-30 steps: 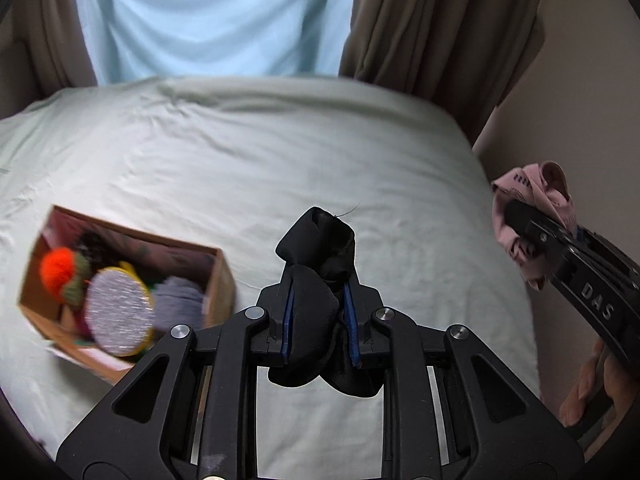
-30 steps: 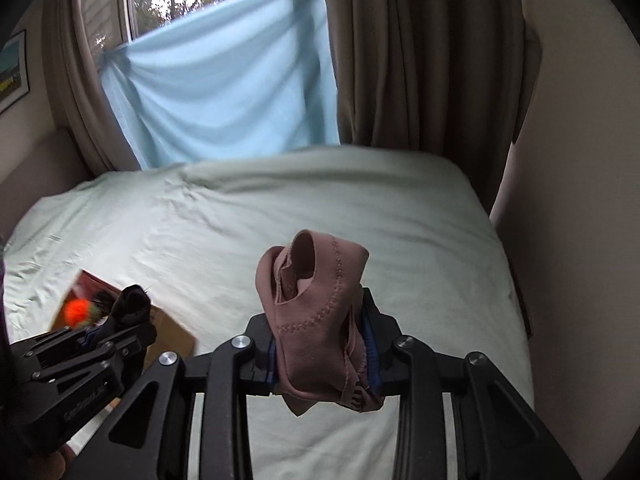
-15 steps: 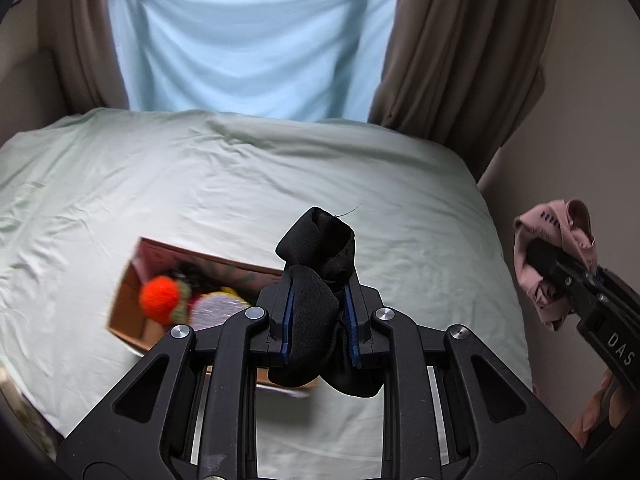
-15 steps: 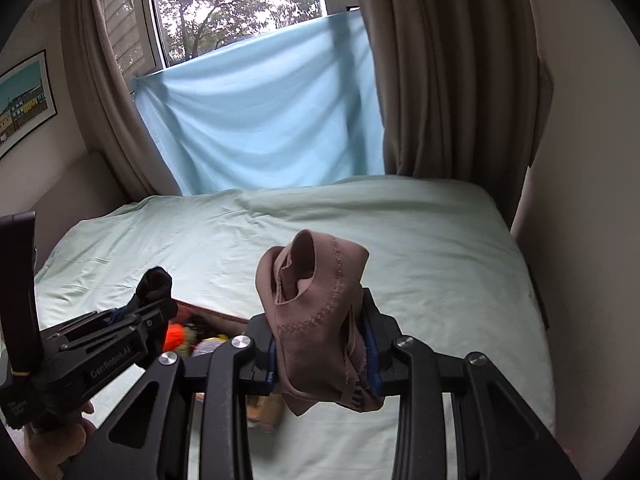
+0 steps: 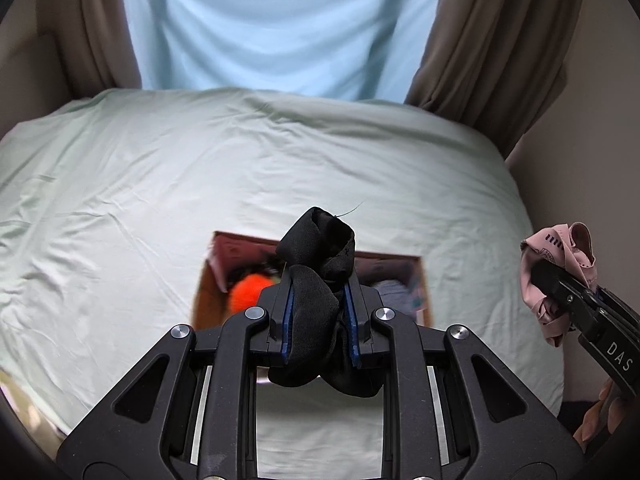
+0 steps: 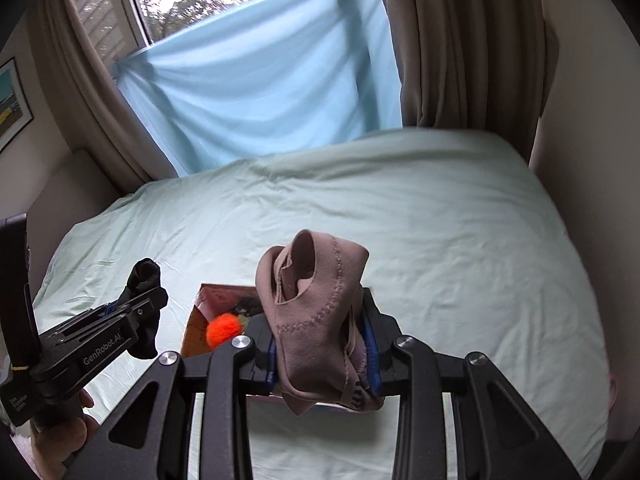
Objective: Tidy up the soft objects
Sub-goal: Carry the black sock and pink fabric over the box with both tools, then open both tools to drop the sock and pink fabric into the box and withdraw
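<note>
Box (image 5: 416, 276) on bed (image 5: 160, 184), pompom (image 5: 250, 294) inside; curtains (image 5: 492, 40) behind.

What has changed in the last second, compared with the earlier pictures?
In the left wrist view, the cardboard box shifted from the left side to directly behind the left gripper. Both grips are unchanged: black cloth in the left, pink cloth in the right gripper.

Cardboard box (image 5: 416, 280) contents mostly hidden behind black cloth (image 5: 316, 276); blurred.
</note>
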The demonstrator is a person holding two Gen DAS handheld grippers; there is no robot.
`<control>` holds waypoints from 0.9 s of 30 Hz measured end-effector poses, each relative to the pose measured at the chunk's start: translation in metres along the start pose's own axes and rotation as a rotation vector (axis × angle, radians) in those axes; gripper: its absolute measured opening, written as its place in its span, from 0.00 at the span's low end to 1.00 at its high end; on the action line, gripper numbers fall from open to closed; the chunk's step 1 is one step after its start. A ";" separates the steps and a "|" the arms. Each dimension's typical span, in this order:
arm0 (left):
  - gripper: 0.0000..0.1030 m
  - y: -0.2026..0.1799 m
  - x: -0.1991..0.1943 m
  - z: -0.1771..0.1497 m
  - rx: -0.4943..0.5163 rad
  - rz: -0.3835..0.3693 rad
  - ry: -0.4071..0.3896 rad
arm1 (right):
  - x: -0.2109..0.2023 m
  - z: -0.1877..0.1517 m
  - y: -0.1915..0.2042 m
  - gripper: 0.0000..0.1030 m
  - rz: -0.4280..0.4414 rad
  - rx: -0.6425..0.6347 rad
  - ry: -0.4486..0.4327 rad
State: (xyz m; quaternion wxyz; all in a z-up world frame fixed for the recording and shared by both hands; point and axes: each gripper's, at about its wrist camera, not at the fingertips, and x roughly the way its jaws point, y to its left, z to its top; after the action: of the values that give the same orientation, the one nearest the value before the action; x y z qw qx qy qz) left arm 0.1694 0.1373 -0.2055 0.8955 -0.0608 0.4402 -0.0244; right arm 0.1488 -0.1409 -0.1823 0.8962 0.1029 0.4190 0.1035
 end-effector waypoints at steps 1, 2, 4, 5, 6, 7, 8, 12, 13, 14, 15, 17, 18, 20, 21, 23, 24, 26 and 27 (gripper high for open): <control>0.17 0.008 0.005 0.000 0.003 0.000 0.008 | 0.006 -0.001 0.004 0.29 -0.003 0.007 0.009; 0.17 0.017 0.011 0.001 0.008 0.002 0.015 | 0.014 -0.003 0.010 0.29 -0.009 0.017 0.023; 0.17 0.033 0.022 0.001 0.015 0.004 0.031 | 0.028 -0.006 0.017 0.29 -0.016 0.031 0.045; 0.17 0.041 0.028 0.001 0.014 0.006 0.041 | 0.037 -0.008 0.021 0.29 -0.021 0.039 0.058; 0.17 0.048 0.035 0.000 0.013 0.009 0.052 | 0.043 -0.010 0.025 0.29 -0.024 0.043 0.068; 0.17 0.055 0.041 -0.001 0.012 0.011 0.061 | 0.049 -0.013 0.029 0.29 -0.030 0.047 0.080; 0.17 0.062 0.048 -0.003 0.008 0.014 0.076 | 0.057 -0.014 0.032 0.29 -0.033 0.053 0.093; 0.17 0.086 0.075 -0.010 -0.018 0.023 0.123 | 0.085 -0.024 0.041 0.29 -0.046 0.055 0.154; 0.17 0.089 0.081 -0.012 -0.023 0.026 0.134 | 0.091 -0.026 0.042 0.29 -0.048 0.054 0.165; 0.17 0.093 0.089 -0.015 -0.028 0.028 0.148 | 0.099 -0.027 0.043 0.29 -0.053 0.053 0.180; 0.17 0.096 0.097 -0.019 -0.033 0.026 0.164 | 0.106 -0.029 0.043 0.29 -0.056 0.054 0.193; 0.17 0.098 0.111 -0.027 -0.032 0.029 0.189 | 0.123 -0.035 0.039 0.29 -0.065 0.062 0.222; 0.17 0.098 0.118 -0.031 -0.027 0.029 0.201 | 0.129 -0.037 0.038 0.29 -0.068 0.066 0.233; 0.17 0.096 0.133 -0.039 -0.018 0.026 0.226 | 0.142 -0.041 0.033 0.29 -0.074 0.074 0.254; 0.17 0.096 0.138 -0.041 -0.014 0.025 0.236 | 0.147 -0.044 0.032 0.29 -0.078 0.079 0.263; 0.17 0.094 0.148 -0.045 0.003 0.046 0.246 | 0.157 -0.048 0.028 0.29 -0.088 0.084 0.278; 0.17 0.096 0.150 -0.046 0.000 0.056 0.248 | 0.159 -0.049 0.027 0.29 -0.089 0.085 0.284; 0.17 0.098 0.155 -0.048 -0.008 0.039 0.257 | 0.164 -0.051 0.026 0.29 -0.093 0.089 0.292; 0.18 0.095 0.157 -0.048 0.008 0.038 0.259 | 0.165 -0.051 0.025 0.29 -0.097 0.090 0.294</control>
State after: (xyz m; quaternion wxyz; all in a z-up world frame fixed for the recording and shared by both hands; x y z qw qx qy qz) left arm 0.2262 0.2125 -0.3699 0.8317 -0.0452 0.5532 -0.0166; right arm 0.2105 -0.0667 -0.3280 0.8235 0.1066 0.5545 0.0553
